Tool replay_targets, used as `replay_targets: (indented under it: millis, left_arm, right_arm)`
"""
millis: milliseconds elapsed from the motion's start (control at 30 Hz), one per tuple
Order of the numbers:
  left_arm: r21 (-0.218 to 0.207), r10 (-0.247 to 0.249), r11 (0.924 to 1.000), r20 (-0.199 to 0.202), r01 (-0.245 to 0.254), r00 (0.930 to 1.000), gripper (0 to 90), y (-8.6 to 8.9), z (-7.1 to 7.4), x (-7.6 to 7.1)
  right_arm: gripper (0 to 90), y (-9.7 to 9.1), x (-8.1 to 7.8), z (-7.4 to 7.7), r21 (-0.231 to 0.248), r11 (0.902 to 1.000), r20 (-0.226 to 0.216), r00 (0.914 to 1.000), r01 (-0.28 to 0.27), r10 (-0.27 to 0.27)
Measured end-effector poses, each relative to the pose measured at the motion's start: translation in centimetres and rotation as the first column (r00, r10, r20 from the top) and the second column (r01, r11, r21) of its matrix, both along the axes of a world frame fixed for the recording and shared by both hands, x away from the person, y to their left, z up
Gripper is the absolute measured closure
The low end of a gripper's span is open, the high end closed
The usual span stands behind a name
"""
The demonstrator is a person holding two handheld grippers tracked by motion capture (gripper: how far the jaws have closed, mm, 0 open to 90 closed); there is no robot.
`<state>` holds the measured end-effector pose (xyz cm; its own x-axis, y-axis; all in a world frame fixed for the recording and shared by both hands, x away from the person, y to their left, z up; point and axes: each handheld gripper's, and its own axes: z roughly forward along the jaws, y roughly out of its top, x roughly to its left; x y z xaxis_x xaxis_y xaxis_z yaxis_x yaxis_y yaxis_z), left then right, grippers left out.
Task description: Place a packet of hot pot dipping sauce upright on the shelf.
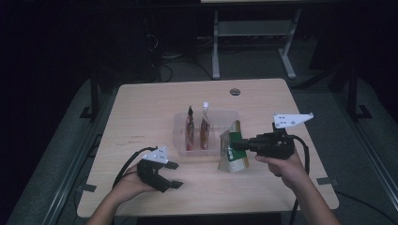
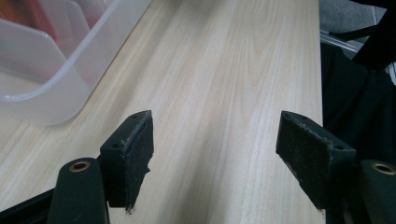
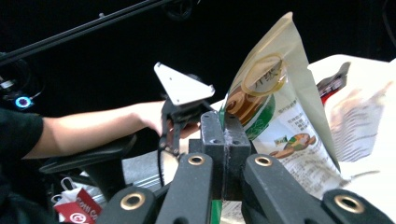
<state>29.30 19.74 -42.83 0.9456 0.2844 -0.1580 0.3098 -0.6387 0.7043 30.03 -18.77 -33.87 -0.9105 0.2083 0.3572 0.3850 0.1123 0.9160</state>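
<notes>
The right gripper (image 1: 240,143) had its jaws closed tight on the edge of a green and white snack bag (image 1: 231,151), which stood just beside the clear plastic box (image 1: 180,140) on the wooden table (image 1: 141,108). The left gripper (image 1: 173,174) had its jaws wide apart with nothing between them, low over the table near the box. Two pouches (image 1: 197,129) stood upright inside the box.

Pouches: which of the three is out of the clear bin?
The green and white stand-up pouch, clamped in the right gripper beside the clear plastic bin. The two red pouches stand inside it.
</notes>
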Motion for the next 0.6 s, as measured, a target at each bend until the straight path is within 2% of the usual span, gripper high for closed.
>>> replay_targets:
  millis: [300, 467, 600]
  left_arm:
    - [0.016, 0.006, 0.9999, -0.013, -0.005, 0.9999, 24.9, 0.1, -0.2, 0.1]
    - [0.026, -0.004, 0.9997, -0.012, 0.004, 0.9999, 23.7, 0.1, -0.5, 0.2]
    - [0.039, -0.015, 0.9991, -0.01, 0.016, 0.9998, 22.1, 0.1, -0.6, 0.2]
  right_arm:
    - [90.0, -0.1, 3.0, 2.1, -0.046, 0.9964, 0.04, 0.9968, 0.071, -0.069]
    - [90.0, -0.1, 5.1, 2.6, -0.055, 0.9942, 0.033, 0.9953, 0.093, -0.091]
    - [90.0, 0.3, 6.5, 2.3, -0.072, 0.9918, 0.019, 0.9944, 0.105, -0.104]
